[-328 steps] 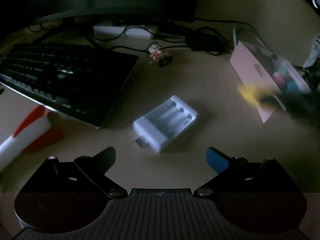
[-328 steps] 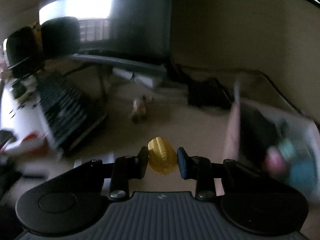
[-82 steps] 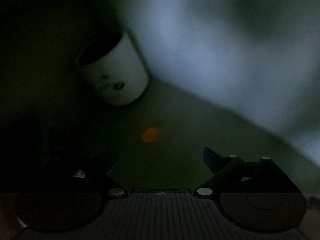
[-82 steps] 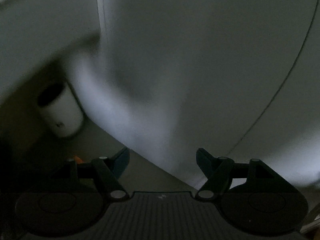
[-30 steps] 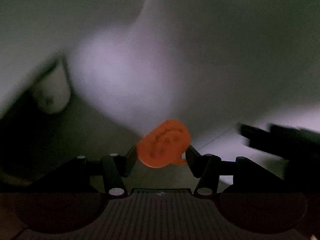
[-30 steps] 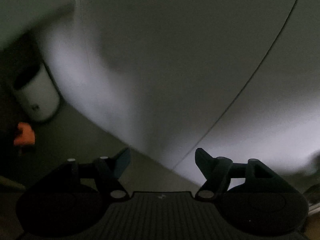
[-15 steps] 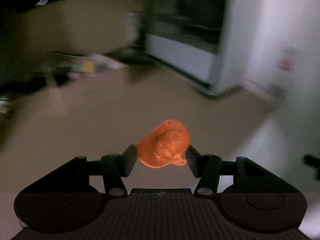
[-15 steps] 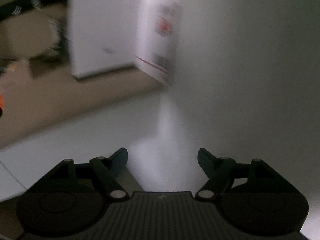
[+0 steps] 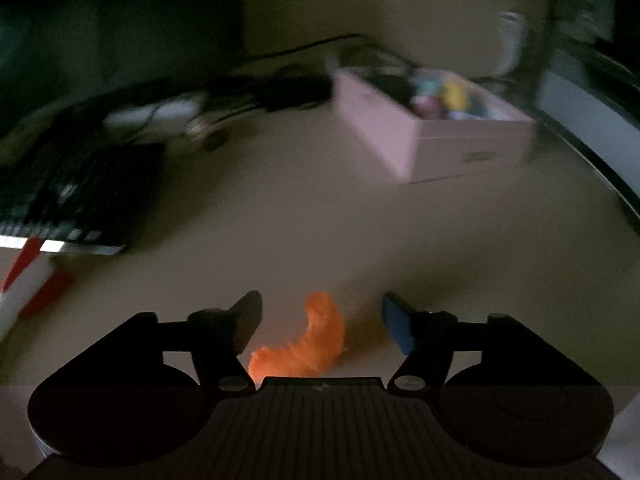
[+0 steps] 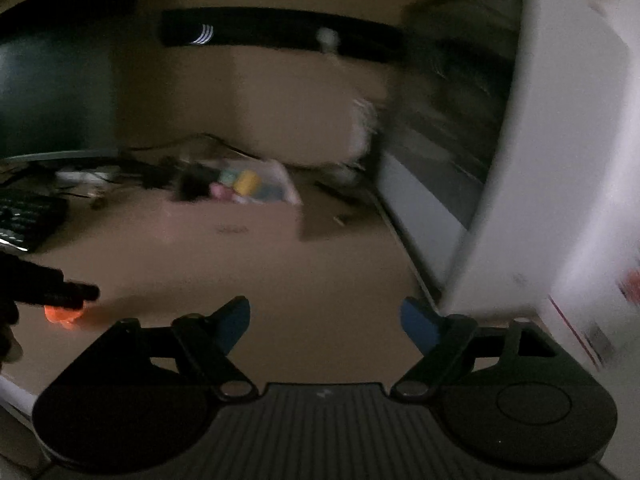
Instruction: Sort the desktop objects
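- Seen dimly from the left wrist, the left claw (image 9: 322, 322) stands with its fingers spread wide and grips nothing. A blurred orange toy (image 9: 305, 342) shows in the gap between the fingers, close to the claw's body and touching neither finger; whether it rests on the table (image 9: 320, 216) or hangs just above it cannot be told.
- Toward the table's far right, a pink box (image 9: 430, 138) sits open-topped with small coloured pieces inside, among them a yellow piece (image 9: 456, 94); motion blur hides what they are.
- Along the left edge lies a dark keyboard (image 9: 76, 196), with a red-and-white object (image 9: 28, 280) just in front of it at the near-left corner.
- Dark cables (image 9: 280, 92) and a pale power strip (image 9: 154, 114) run along the far edge, between the keyboard and the box.
- From the right wrist, the right claw (image 10: 325, 322) also hangs wide open over bare table (image 10: 320, 280), its blue-padded fingers holding nothing.
- At the left of that view the orange toy (image 10: 62, 314) glows just beneath the dark tip of the left claw (image 10: 60, 292).
- Farther back stands the pink box (image 10: 240, 218), its coloured contents smeared by blur, and the keyboard (image 10: 28, 212) shows at the far left.
- A large white appliance (image 10: 560, 160) fills the right side, rising beside the table's right edge.
- A dark monitor (image 10: 56, 96) looms at the upper left.
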Demonstrator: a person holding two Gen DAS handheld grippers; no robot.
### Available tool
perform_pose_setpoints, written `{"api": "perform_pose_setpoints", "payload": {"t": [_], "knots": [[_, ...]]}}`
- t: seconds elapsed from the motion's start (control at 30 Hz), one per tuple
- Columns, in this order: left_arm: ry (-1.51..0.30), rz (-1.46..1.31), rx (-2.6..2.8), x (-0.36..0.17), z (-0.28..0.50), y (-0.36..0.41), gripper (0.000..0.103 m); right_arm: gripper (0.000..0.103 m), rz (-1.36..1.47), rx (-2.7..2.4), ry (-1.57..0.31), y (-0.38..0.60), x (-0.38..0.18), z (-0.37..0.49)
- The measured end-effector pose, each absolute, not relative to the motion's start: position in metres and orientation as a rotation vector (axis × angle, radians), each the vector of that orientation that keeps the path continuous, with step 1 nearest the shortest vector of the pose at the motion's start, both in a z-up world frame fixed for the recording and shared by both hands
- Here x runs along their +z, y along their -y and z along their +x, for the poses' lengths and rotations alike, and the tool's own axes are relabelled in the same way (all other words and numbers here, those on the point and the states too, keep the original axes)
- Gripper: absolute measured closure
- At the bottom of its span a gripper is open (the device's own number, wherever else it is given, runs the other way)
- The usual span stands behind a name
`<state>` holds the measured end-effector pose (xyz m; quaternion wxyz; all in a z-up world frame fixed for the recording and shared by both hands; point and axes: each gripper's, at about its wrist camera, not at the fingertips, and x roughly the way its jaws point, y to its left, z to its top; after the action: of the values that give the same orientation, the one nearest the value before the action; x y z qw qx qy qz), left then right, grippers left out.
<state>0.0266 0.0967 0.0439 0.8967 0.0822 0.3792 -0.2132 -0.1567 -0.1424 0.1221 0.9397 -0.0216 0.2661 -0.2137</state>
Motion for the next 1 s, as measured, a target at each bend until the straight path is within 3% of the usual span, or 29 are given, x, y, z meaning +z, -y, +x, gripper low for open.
{"api": "perform_pose_setpoints", "payload": {"t": [0.17,0.33,0.5,0.6,0.8,1.0], "knots": [[-0.806,0.11,-0.322,0.045,0.044,-0.117,0.017,0.018,-0.104,-0.229,-0.578,0.111,0.123,-0.091],[-0.78,0.06,-0.154,0.057,0.05,-0.13,0.009,0.016,-0.223,0.023,-0.653,0.088,0.089,-0.025],[-0.787,0.012,-0.028,0.065,0.051,-0.135,0.008,0.015,-0.27,0.19,-0.679,0.081,0.064,0.018],[-0.803,-0.046,0.037,0.067,0.049,-0.141,0.007,0.0,-0.257,0.229,-0.651,0.081,0.057,0.044],[-0.744,-0.173,0.189,0.085,0.019,-0.175,0.006,0.0,-0.313,0.321,-0.58,0.054,0.052,0.114],[-0.762,-0.188,0.288,0.09,-0.014,-0.196,0.005,0.034,-0.236,0.357,-0.663,0.019,0.056,0.229]]}}
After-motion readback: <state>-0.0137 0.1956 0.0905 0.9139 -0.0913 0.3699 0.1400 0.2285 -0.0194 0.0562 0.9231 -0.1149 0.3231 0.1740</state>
